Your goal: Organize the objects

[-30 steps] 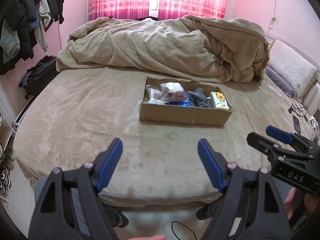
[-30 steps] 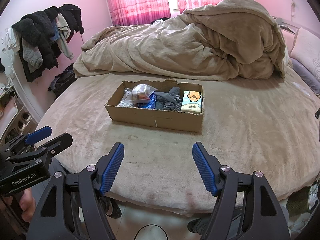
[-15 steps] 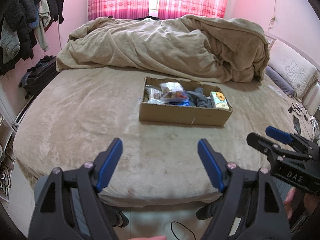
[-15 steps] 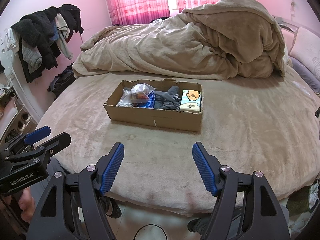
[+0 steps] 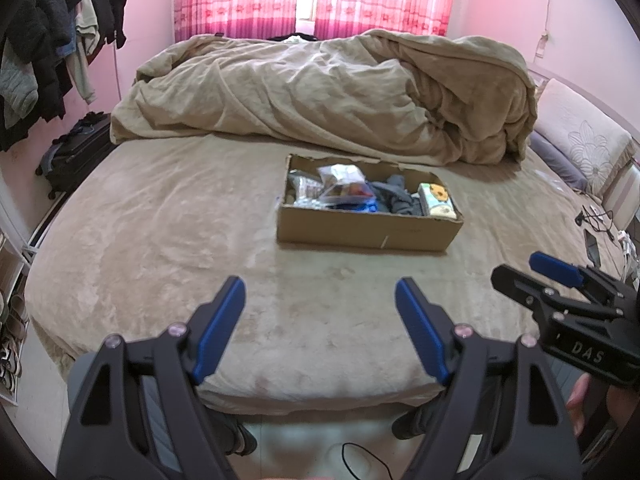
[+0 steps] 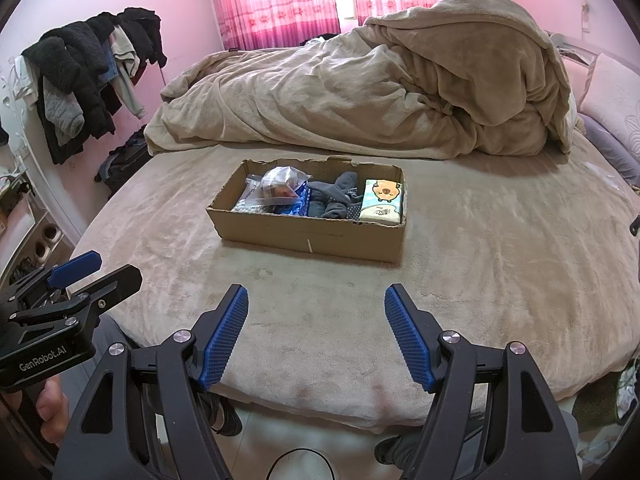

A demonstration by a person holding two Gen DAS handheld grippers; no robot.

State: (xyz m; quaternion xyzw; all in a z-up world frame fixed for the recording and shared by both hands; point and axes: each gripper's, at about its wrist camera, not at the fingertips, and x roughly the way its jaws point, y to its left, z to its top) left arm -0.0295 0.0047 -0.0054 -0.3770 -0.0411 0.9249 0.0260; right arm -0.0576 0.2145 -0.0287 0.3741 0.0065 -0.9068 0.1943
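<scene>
Fingers spread wide on both grippers, left gripper (image 5: 320,320) and right gripper (image 6: 316,320); cardboard box (image 6: 312,236) contents half-hidden.

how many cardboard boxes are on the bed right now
1. The cardboard box sits open in the middle of the bed, in front of the heaped blanket. Another could be hidden behind that heap.

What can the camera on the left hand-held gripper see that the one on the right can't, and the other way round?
Only the left wrist view shows the cables lying past the bed's right edge. Only the right wrist view shows the shoes on the floor at left. Both show the cardboard box of items on the bed, the heaped blanket, and both hand-held grippers open: left, right.
</scene>
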